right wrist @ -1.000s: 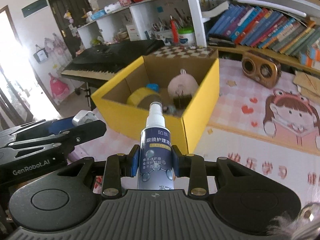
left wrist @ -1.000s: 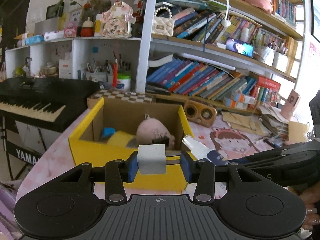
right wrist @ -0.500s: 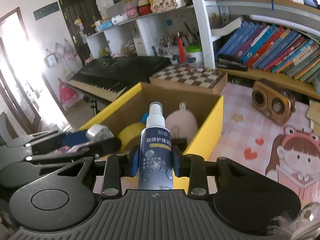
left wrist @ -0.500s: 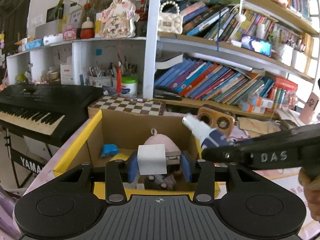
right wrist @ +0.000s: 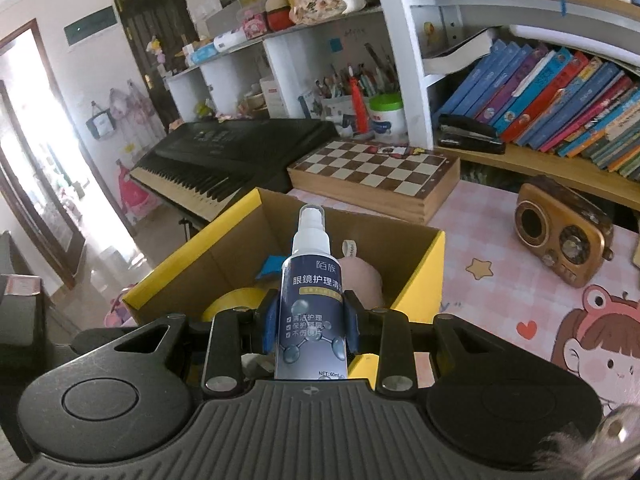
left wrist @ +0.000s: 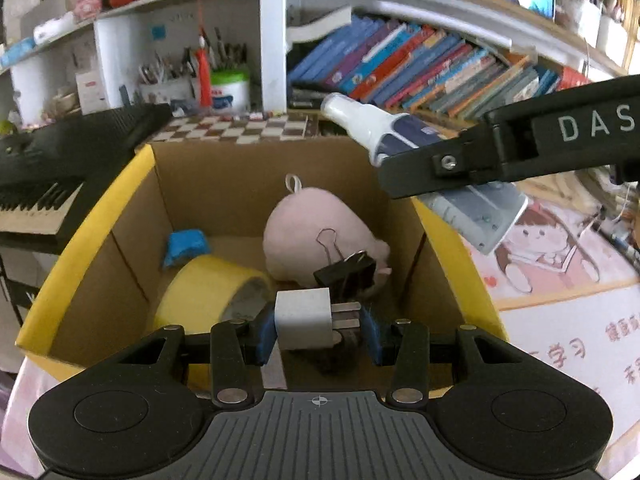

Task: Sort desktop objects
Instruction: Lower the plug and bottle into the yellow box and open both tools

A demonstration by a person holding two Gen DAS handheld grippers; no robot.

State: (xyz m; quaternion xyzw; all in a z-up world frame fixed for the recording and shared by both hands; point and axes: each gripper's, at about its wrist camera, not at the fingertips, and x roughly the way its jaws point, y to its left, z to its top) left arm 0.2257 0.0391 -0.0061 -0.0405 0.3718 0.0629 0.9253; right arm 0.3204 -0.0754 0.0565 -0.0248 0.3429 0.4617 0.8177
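Between the blue pads of the left gripper (left wrist: 319, 330) sits a small white plug adapter (left wrist: 303, 324), a smooth rounded cube with two flat metal prongs pointing toward the right-hand pad; the pads are clamped on it. It hangs over the open yellow cardboard box (left wrist: 86, 236), whose outer faces are glossy yellow and whose inner walls are plain brown corrugated board. On the box floor lie a roll of yellow tape (left wrist: 208, 294), a crumpled blue scrap (left wrist: 186, 244), a soft pink plush toy (left wrist: 316, 236) with a small loop on top, and a black binder clip (left wrist: 346, 274) with wire handles resting against the plush.

The right gripper (right wrist: 311, 322) is closed tightly on a slim cylindrical spray bottle (right wrist: 310, 304), dark blue label with white printed characters and a translucent white cap. The bottle stands upright in the jaws, held above the near right corner of the box (right wrist: 424, 280).

Beyond the box a wooden chessboard case (right wrist: 376, 182) lies flat, a black keyboard (right wrist: 224, 156) stands to its left, and a rounded brown retro radio (right wrist: 560, 232) sits on the pink patterned desk mat (right wrist: 500, 292). Slanting rows of books (right wrist: 560, 104) fill the white shelf behind.
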